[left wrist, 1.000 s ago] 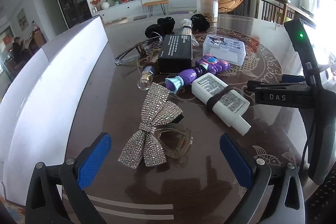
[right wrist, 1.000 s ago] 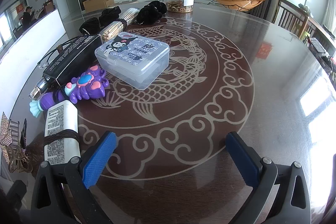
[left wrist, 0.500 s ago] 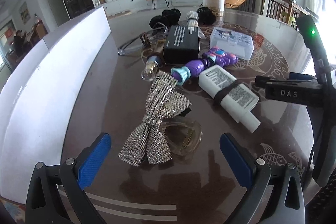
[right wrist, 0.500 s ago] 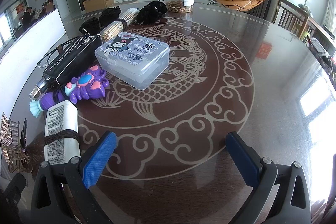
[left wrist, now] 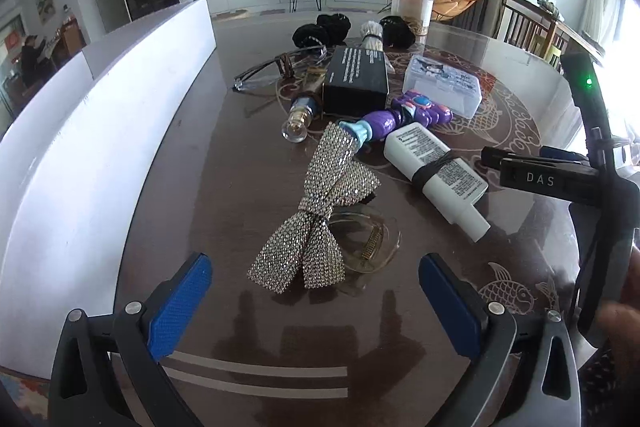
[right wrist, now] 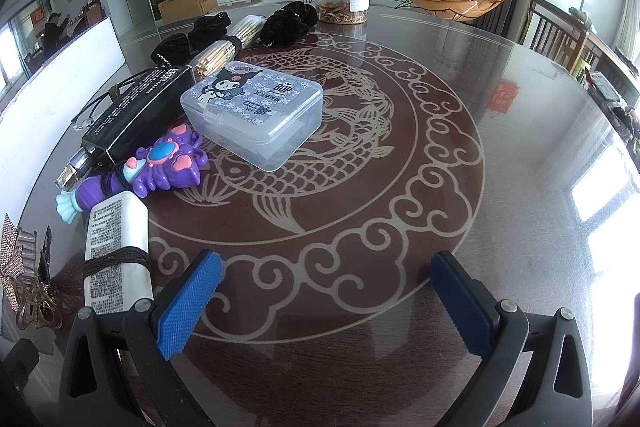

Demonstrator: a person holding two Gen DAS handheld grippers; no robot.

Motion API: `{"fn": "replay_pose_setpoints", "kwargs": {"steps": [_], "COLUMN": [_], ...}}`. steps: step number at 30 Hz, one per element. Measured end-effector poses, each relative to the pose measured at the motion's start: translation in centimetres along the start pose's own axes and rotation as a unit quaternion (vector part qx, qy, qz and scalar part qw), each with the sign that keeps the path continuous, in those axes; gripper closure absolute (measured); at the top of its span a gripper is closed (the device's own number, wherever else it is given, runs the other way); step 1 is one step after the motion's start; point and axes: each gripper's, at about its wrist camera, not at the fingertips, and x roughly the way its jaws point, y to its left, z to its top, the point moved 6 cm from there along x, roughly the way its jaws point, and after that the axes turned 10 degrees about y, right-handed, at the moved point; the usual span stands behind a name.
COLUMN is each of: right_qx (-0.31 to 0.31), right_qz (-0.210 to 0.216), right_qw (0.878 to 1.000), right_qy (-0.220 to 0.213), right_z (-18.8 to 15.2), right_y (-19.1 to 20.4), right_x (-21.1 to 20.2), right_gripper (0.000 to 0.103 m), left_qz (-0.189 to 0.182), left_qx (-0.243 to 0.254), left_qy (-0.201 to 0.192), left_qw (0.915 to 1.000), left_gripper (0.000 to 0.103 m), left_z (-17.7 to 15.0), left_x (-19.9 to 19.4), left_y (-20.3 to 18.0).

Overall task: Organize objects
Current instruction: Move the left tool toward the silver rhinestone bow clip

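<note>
Living room behind; dark fish-patterned table [right wrist: 400, 155] holds clutter; left tongs [left wrist: 316, 281] and right tongs [right wrist: 326, 281] gape wide, empty.

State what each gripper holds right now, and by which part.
Nothing is held. The left gripper is open just short of the rhinestone bow; the right gripper is open over bare table.

We see a silver rhinestone bow [left wrist: 316, 211], purple toy wand [right wrist: 160, 167], black box [left wrist: 356, 79]. Dark brown table [right wrist: 400, 227] bears a pale fish-and-cloud pattern. White bottle [left wrist: 434, 171].
</note>
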Motion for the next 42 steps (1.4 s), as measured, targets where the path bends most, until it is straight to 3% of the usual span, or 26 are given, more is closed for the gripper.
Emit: {"fn": "replay_pose_setpoints", "kwargs": {"steps": [5, 15, 28, 37, 42], "right_qx": [0.0, 0.0, 0.0, 0.001, 0.001], "right_qz": [0.0, 0.0, 0.0, 0.001, 0.001], "right_qw": [1.0, 1.0, 1.0, 1.0, 1.0], "right_qy": [0.0, 0.0, 0.0, 0.001, 0.001], "right_z": [0.0, 0.0, 0.0, 0.1, 0.1], "right_y": [0.0, 0.0, -0.1, 0.0, 0.1], "right_x": [0.0, 0.0, 0.0, 0.1, 0.1], "right_gripper": [0.0, 0.0, 0.0, 0.0, 0.0], "left_qz": [0.02, 0.021, 0.066, 0.034, 0.022], "left_qx": [0.014, 0.025, 0.059, 0.015, 0.001], "left_qy": [0.022, 0.04, 0.046, 0.064, 0.049], "left_qw": [0.9995, 0.9987, 0.995, 0.9972, 0.9986], "left_gripper": [0.0, 0.0, 0.0, 0.0, 0.0], "left_z": [-0.5, -1.1, -2.8, -5.2, -5.0], "left_x": [0.4, 0.6, -3.0, -3.6, -3.4], "left_y": [0.0, 0.4, 0.8, 3.1, 4.7]}}
